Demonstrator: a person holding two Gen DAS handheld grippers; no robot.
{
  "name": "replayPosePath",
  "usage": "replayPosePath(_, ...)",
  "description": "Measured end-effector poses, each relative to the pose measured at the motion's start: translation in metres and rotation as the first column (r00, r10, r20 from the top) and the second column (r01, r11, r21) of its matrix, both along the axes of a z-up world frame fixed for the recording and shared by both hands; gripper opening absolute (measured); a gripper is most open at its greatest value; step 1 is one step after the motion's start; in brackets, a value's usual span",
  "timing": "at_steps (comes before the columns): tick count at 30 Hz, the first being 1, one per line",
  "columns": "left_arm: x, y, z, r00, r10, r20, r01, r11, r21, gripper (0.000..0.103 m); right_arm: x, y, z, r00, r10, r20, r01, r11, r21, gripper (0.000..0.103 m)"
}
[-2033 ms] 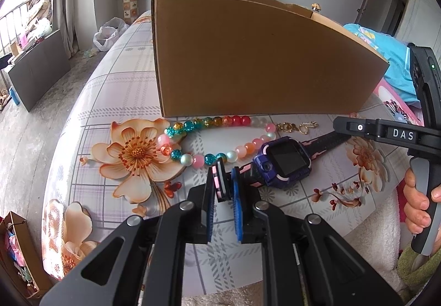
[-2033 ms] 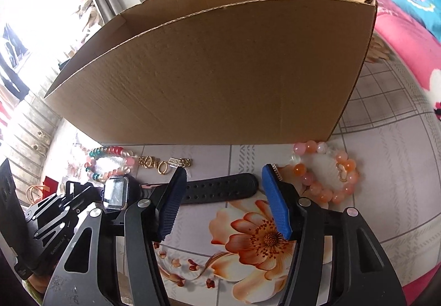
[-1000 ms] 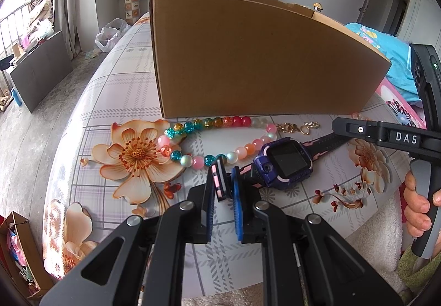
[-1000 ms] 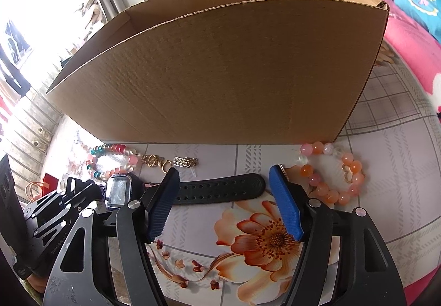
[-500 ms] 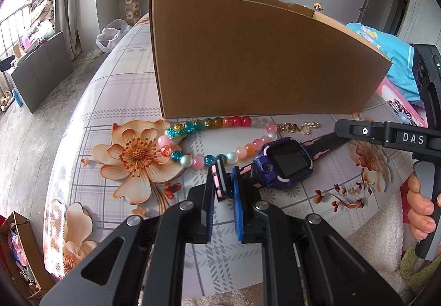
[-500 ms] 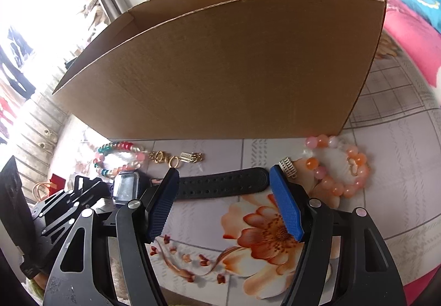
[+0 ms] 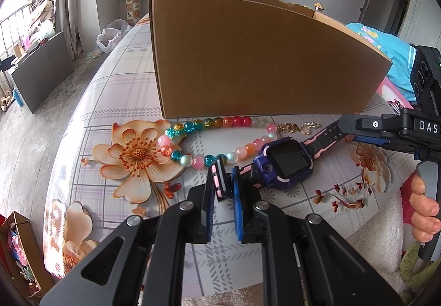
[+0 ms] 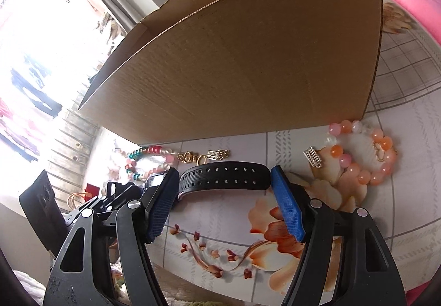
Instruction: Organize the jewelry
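Left wrist, fingers (image 7: pixel 223 180) pinching watch (image 7: pixel 286 162) strap end, right gripper (image 8: pixel 223 187) spread around other strap.

The tabletop (image 7: pixel 115 90), covered in a floral check cloth, bears a box (image 7: pixel 248 63). Before the box are laid a bead necklace (image 7: pixel 220 124), a watch (image 7: pixel 286 159) and a bracelet (image 8: pixel 363 151).

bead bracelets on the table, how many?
2. The multicolored bead bracelet lies in front of the cardboard box, beside the watch. The pink-orange bead bracelet lies near the box's right corner. The box interior is hidden, so more may be inside.
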State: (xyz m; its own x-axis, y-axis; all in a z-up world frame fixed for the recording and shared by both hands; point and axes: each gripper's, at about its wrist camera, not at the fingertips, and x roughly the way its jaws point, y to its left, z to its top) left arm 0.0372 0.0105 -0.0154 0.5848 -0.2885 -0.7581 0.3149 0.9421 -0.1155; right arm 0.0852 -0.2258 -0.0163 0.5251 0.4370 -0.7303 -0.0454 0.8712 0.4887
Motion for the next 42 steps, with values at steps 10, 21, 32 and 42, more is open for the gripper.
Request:
replayPosePath(10, 0.001, -0.001, 0.000, 1.000, -0.003, 0.006, 0.003, 1.000, 0.009, 0.011, 0.001, 0.001, -0.001, 1.000, 0.000, -0.001, 0.000, 1.000, 0.026, 0.044)
replayPosePath(21, 0.001, -0.006, 0.001, 1.000, -0.008, 0.017, 0.008, 1.000, 0.028, 0.011, -0.001, -0.001, -0.001, 1.000, 0.011, 0.016, -0.012, 0.998, 0.060, 0.035)
replayPosePath(32, -0.010, -0.014, 0.022, 0.997, -0.041, 0.060, 0.040, 0.999, 0.018, 0.009, -0.020, 0.012, 0.030, 0.992, 0.041, 0.116, -0.040, 0.999, -0.015, 0.013)
replayPosePath(42, -0.008, -0.024, 0.128, 0.965, -0.143, 0.219, 0.144, 0.990, 0.014, 0.009, -0.041, 0.001, 0.122, 0.958, 0.051, 0.282, -0.042, 0.998, -0.039, 0.013)
